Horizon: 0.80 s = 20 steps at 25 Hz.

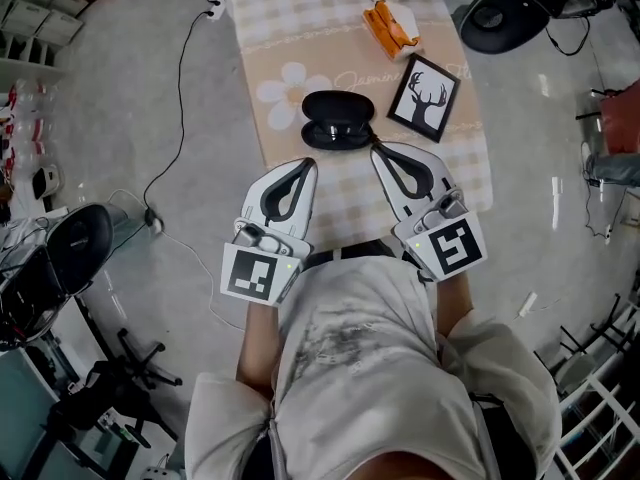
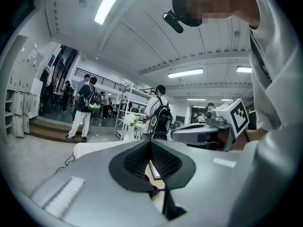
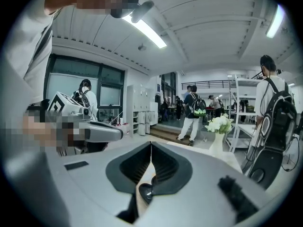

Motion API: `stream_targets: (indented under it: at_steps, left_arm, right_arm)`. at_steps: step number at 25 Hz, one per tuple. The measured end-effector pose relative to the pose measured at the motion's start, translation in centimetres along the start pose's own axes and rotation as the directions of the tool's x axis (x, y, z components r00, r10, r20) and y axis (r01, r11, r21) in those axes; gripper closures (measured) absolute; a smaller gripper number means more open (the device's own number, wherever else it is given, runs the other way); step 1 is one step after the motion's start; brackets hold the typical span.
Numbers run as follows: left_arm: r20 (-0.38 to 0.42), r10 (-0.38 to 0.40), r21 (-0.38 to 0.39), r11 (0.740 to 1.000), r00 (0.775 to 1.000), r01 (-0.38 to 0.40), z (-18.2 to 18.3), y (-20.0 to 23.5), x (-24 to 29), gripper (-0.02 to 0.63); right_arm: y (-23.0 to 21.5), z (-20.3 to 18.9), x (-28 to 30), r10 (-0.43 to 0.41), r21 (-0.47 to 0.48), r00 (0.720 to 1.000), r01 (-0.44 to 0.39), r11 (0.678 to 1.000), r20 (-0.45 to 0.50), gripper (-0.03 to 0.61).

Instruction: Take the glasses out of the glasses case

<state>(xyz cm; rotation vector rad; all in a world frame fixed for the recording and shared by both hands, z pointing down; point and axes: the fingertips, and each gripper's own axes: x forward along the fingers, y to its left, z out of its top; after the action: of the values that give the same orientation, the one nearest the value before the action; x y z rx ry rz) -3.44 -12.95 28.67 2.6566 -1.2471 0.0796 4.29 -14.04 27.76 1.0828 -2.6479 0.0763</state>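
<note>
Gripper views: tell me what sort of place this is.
Probably an open lab or workshop hall: white metal shelving, a ceiling strip light, and a person with a backpack standing among others.

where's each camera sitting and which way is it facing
Head view: on the person's head, facing steeply down at the table and open glasses case; left gripper, right gripper and shirt show.
Left gripper view: on the left gripper, facing across the room past its closed jaws; right gripper and a sleeve show at right.
Right gripper view: on the right gripper, facing likewise; left gripper shows at left.
Shared: both gripper views catch the vase of white flowers.
</note>
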Motion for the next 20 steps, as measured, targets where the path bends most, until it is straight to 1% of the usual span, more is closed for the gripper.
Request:
stream_targets:
  at_steps: [3,6,9,12,14,17,20]
  left_arm:
    - [-0.014,0.01,-0.004,1.0,1.0,-0.01,-0.6,0.4,0.5,0.606]
    - [-0.066,0.018,-0.044,0.999,0.998,-0.021,-1.6,0.6,0.7,0.606]
    - [-0.048,0.019,-0.029,0.999,0.999,-0.021,-1.8,0.9,1.0,0.606]
    - [-0.076,0.021,-0.041,0.999,0.997,-0.024,-2.9,0.9,1.3,0.606]
    - [-0.071,0.022,-0.036,0.999,0.997,-0.024,-3.4,1.0,1.5,0.606]
    - [-0.094,0.02,-0.052,0.998,0.995,-0.025,-4.3,1.0,1.9,0.606]
    - [-0.099,0.017,-0.067,0.997,0.995,-0.024,-4.8,0.8,2.4,0.606]
  right_arm:
    - [-0.3,-0.8,0.5,0.01,-0.001,1.0,-0.01,1.0,-0.023,0.56]
    - [-0.6,-1.4,0.8,0.016,-0.005,0.999,-0.016,1.0,-0.042,0.56]
    - [-0.8,-2.1,1.2,0.019,-0.012,0.998,-0.019,1.0,-0.057,0.56]
    - [-1.1,-2.9,1.5,0.023,-0.015,0.997,-0.024,1.0,-0.073,0.56]
    - [-1.3,-3.5,1.7,0.026,-0.021,0.996,-0.028,0.999,-0.084,0.56]
    - [-1.6,-4.4,2.1,0.03,-0.028,0.994,-0.033,0.999,-0.106,0.56]
    - [-1.7,-5.2,2.6,0.036,-0.038,0.991,-0.041,0.998,-0.126,0.56]
